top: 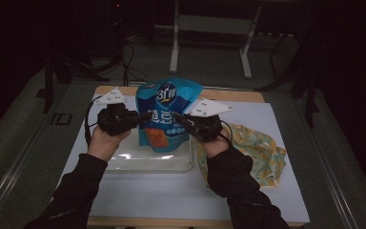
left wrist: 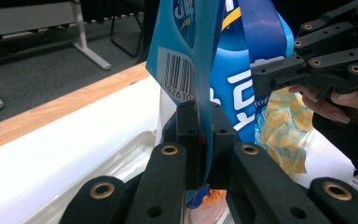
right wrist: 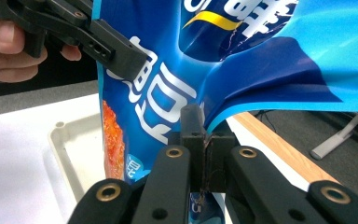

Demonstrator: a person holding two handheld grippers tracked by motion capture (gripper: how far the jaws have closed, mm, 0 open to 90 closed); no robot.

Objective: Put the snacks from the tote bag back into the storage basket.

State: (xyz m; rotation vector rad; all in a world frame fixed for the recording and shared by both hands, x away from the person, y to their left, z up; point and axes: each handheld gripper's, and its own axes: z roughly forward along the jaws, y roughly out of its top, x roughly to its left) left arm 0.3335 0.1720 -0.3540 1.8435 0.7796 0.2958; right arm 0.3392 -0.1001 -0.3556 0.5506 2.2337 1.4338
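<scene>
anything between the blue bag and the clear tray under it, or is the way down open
Nothing visible blocks it. The blue bag hangs upright, pinched at its side edges by the left gripper and the right gripper, directly above the clear tray. The patterned cloth lies beside the tray, off to the right.

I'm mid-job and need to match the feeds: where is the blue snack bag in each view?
High view: blue snack bag upright at centre, between the left gripper and right gripper, above the clear tray.
Left gripper view: bag edge-on, upper centre, clamped in the jaws.
Right gripper view: bag across the top, its edge clamped in the jaws.
Shared landmark: the tray.
</scene>
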